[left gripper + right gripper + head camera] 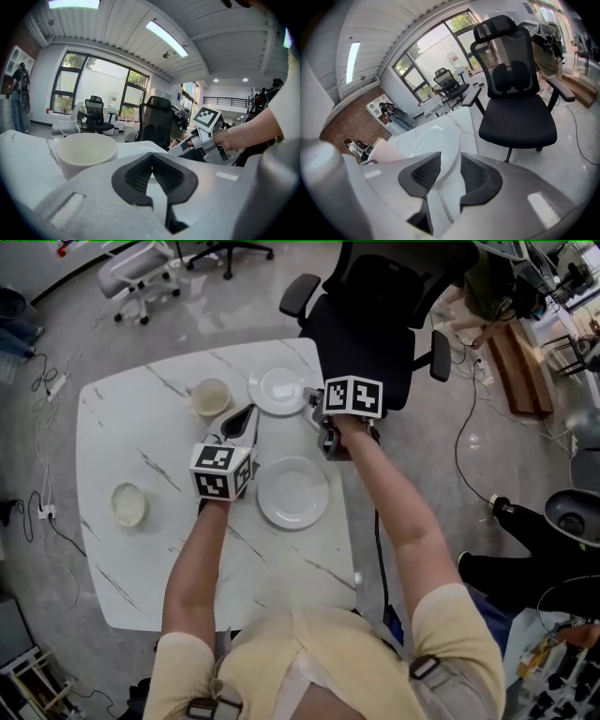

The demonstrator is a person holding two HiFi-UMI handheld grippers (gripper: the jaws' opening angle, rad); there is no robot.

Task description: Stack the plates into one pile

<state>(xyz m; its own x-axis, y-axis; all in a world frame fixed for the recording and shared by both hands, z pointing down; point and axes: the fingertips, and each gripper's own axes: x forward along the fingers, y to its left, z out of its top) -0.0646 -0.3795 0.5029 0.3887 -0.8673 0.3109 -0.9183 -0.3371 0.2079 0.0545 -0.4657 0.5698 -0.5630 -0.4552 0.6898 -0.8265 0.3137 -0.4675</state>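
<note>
Marble tabletop (141, 559): right claw (450, 159) gapes at far plate (433, 140), rim partly hidden; left claw (151, 157) closed.

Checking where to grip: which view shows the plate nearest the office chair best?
The head view: the far plate shows whole, from above, with the right gripper beside its rim. The right gripper view shows it large, its near edge behind the open jaws. The left gripper view shows hardly any of it.
</note>
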